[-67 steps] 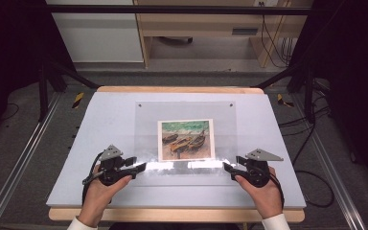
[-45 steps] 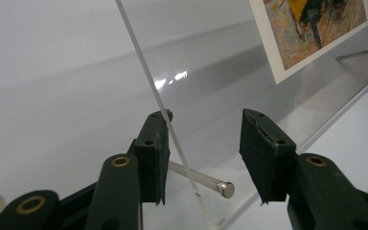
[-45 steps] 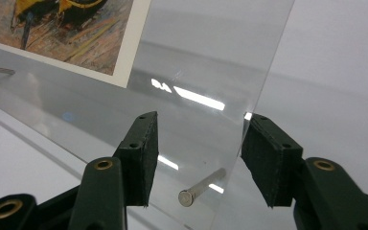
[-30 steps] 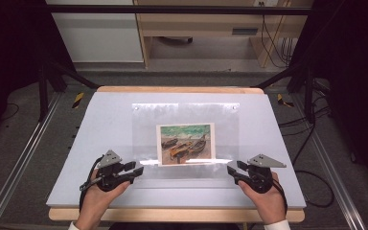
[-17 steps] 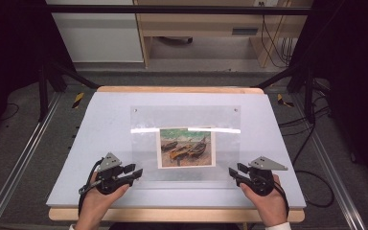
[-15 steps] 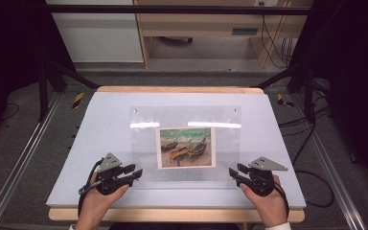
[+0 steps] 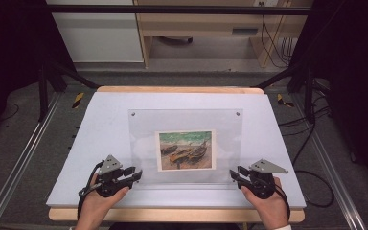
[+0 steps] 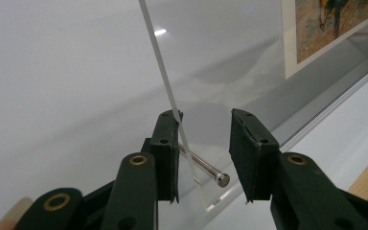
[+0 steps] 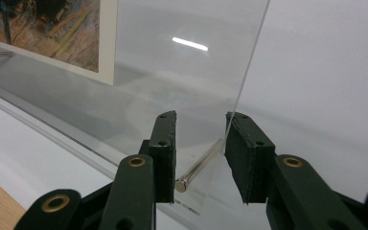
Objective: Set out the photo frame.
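Nowhere readable writing; left gripper point(image 7: 135, 174) and right gripper point(image 7: 235, 174) jaws closing around acrylic frame's point(image 7: 187, 125) near corners, gaps remaining.

no readable text, label, brand, number or sign, painted print point(image 7: 186, 150) in the clear frame point(image 7: 143, 134) bears no legible writing

Illumination is even and bright over the white table point(image 7: 100, 124), falling off to near-black at both sides. A ceiling-light reflection streaks the acrylic panel point(image 9: 191, 44). Shadows are soft. In both gripper views the near jaws are sharp and the background is slightly soft.
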Demonstrator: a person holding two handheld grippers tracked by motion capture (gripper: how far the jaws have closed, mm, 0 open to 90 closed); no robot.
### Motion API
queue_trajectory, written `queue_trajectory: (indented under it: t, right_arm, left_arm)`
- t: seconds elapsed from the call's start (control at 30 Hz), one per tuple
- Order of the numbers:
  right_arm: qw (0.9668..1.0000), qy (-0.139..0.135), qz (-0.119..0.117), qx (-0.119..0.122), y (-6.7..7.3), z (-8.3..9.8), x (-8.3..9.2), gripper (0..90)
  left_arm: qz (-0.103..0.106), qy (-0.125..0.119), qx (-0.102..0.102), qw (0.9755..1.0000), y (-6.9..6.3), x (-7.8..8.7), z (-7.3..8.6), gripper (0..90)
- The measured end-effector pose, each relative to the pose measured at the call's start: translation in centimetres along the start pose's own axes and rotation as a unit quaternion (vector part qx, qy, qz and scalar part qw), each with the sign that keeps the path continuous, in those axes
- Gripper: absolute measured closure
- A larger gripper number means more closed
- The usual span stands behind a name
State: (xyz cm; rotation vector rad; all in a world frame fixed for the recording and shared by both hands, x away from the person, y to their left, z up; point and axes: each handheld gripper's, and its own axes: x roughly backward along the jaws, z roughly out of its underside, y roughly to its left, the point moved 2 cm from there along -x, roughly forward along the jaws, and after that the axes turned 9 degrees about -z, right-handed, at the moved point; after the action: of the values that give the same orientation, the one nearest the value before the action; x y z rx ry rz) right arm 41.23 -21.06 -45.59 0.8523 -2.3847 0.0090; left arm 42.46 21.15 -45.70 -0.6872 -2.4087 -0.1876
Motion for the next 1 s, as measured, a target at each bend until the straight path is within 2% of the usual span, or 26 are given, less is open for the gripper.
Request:
queue_trajectory:
  t: [0.67, 1.0]
  right_arm:
    - [1.0, 0.004, -0.002, -0.002, 0.04, 0.27, 0.22, 67.4]
    - [0.9999, 0.011, -0.001, 0.006, 0.23, 0.6, 0.41, 67.8]
  left_arm:
    - [0.006, 0.006, -0.003, 1.0, 0.0, 0.17, 0.22, 64.9]
    - [0.008, 0.014, -0.007, 0.9999, -0.15, 0.32, 0.46, 65.6]
